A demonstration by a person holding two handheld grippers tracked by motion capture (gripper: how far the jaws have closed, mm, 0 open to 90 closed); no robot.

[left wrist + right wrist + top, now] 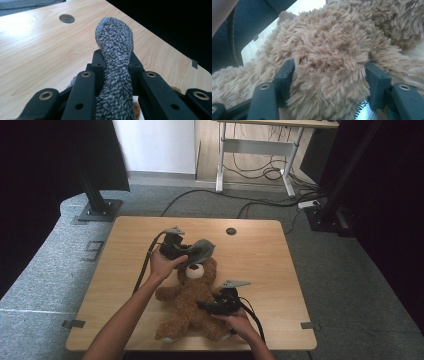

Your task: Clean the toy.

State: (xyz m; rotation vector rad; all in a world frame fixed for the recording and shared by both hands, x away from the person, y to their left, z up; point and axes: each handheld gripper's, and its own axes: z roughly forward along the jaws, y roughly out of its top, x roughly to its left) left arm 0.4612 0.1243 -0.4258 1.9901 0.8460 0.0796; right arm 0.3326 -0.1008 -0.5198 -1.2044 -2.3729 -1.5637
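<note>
A brown teddy bear (190, 305) lies on its back on the wooden table (125, 250), head toward the far side. My left gripper (192, 252) hovers just above the bear's head, shut on a grey fuzzy cloth piece (204, 249). In the left gripper view the grey cloth (115, 45) sticks out past the jaws of the left gripper (115, 60), which pinch it. My right gripper (202, 306) is at the bear's side near its middle. In the right gripper view the right gripper (329, 72) is clamped on a thick fold of the bear's fur (332, 42), with a white label (362, 111) below.
A round cable hole (230, 231) sits near the table's far edge. Two black stand bases (100, 210) (325, 217) rest on the grey carpet beyond the table. Cables (260, 172) run under a white-legged desk (260, 145) at the back.
</note>
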